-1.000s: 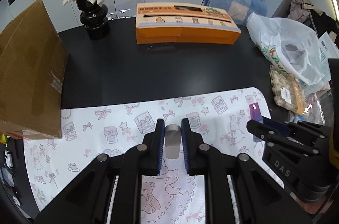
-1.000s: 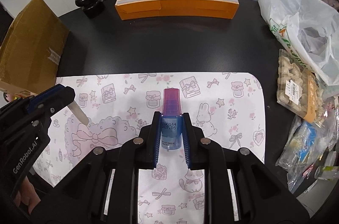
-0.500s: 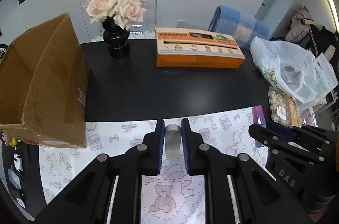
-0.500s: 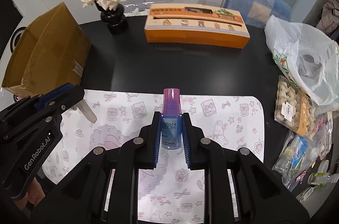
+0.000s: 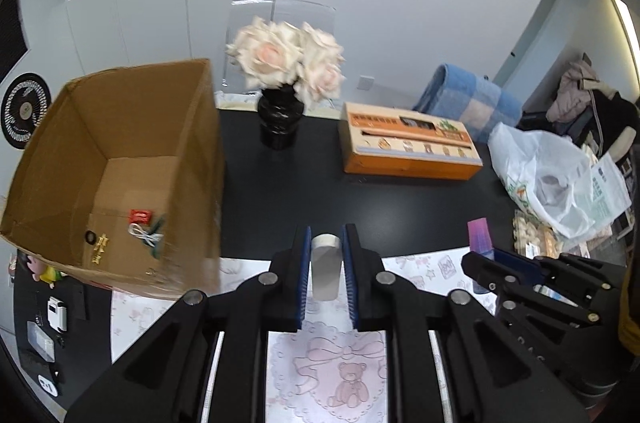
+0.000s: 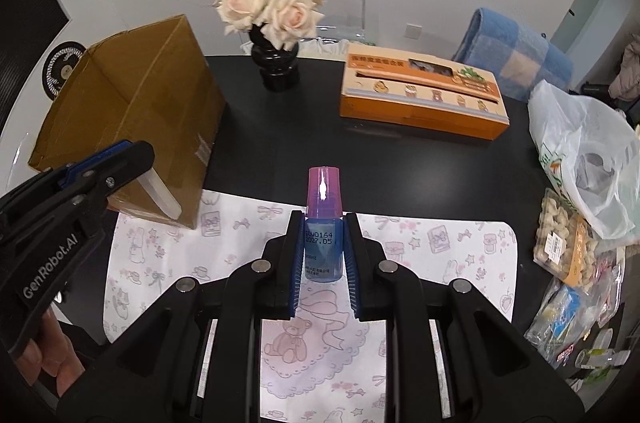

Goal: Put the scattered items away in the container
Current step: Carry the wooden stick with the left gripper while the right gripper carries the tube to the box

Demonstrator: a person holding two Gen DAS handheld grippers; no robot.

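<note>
My black table (image 6: 304, 127) holds a patterned mat (image 6: 440, 251) at lower centre, a cardboard box (image 6: 132, 111) at left, a vase (image 6: 276, 71) and an orange box (image 6: 420, 103) at top, and a plastic bag (image 6: 580, 159) with food packs (image 6: 568, 239) at right.

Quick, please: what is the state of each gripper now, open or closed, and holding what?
Left gripper: closed on a whitish translucent tube.
Right gripper: closed on a blue bottle with a pink cap.
</note>
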